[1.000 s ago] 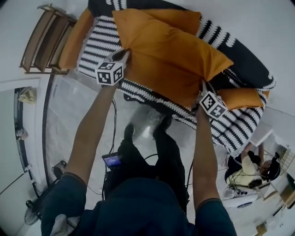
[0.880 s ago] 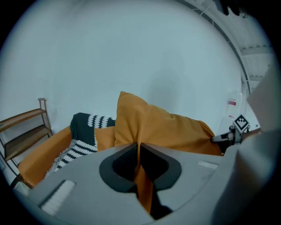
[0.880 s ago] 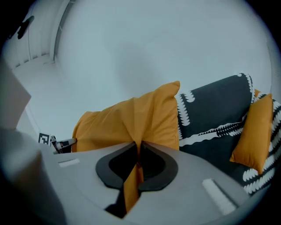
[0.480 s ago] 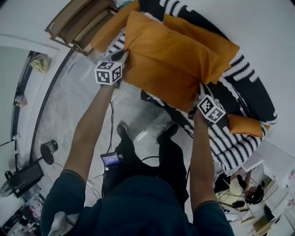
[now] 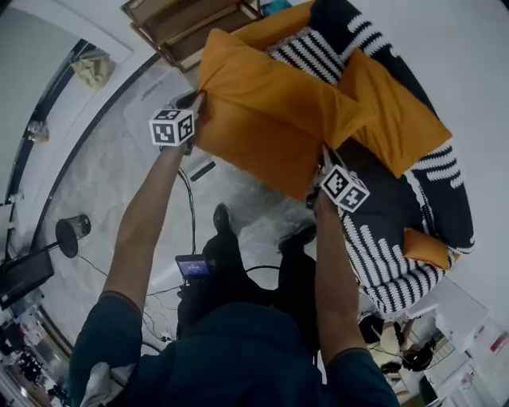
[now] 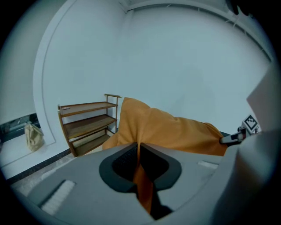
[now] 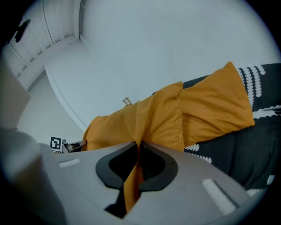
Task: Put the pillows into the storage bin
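Observation:
Both grippers hold a large orange pillow [image 5: 270,119] in the air by its two near corners. My left gripper [image 5: 195,107] is shut on the left corner; orange cloth runs between its jaws [image 6: 138,151]. My right gripper [image 5: 321,163] is shut on the right corner [image 7: 138,151]. The pillow [image 7: 131,121] hangs over the bed's edge and the floor. A second orange pillow [image 5: 394,119] lies on the black-and-white striped bed [image 5: 398,262], and a small one [image 5: 425,248] lies further right. No storage bin shows in any view.
A wooden shelf rack [image 5: 183,24] stands against the wall beyond the pillow's left end, also in the left gripper view [image 6: 88,123]. Cables [image 5: 191,215] and a small dark object [image 5: 203,169] lie on the marble floor. A round stand [image 5: 71,234] and a monitor [image 5: 24,274] are at the far left.
The pillow has been carried off the bed towards the left, with both grippers still shut on its corners. The bed now lies to the right and the wooden rack is closer.

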A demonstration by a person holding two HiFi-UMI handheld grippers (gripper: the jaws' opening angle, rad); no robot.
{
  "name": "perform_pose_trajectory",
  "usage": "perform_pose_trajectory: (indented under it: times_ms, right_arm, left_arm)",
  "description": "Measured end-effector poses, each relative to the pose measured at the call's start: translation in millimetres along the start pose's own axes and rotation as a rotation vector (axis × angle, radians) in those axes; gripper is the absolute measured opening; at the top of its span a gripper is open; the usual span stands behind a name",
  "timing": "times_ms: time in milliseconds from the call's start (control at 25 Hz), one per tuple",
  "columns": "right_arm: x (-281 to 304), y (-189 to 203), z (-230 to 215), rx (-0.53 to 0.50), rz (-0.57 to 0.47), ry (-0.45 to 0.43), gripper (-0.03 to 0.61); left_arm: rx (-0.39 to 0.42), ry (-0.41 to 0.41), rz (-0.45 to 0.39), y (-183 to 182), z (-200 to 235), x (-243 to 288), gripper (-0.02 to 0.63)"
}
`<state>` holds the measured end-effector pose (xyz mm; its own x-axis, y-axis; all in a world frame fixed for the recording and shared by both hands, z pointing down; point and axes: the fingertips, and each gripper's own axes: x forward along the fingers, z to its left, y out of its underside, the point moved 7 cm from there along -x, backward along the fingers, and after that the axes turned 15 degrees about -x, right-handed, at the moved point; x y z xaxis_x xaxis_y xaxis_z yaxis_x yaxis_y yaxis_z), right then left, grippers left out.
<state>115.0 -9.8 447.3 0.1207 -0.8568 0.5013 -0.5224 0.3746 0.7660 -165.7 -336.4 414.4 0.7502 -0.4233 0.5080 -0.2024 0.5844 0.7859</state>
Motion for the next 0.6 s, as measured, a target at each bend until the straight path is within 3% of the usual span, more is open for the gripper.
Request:
perform_pose_trajectory:
  times_ms: [320, 600]
  right_arm:
    - [95, 52, 110, 0.016, 0.121, -0.075, 0.020]
    - [162, 104, 175, 0.075, 0.220, -0.117, 0.021]
  left_arm:
    - [-0.047, -0.117, 0.033, 13, 154, -41, 0.015]
    - [-0.091, -0.212, 0.094, 47, 262, -60, 0.018]
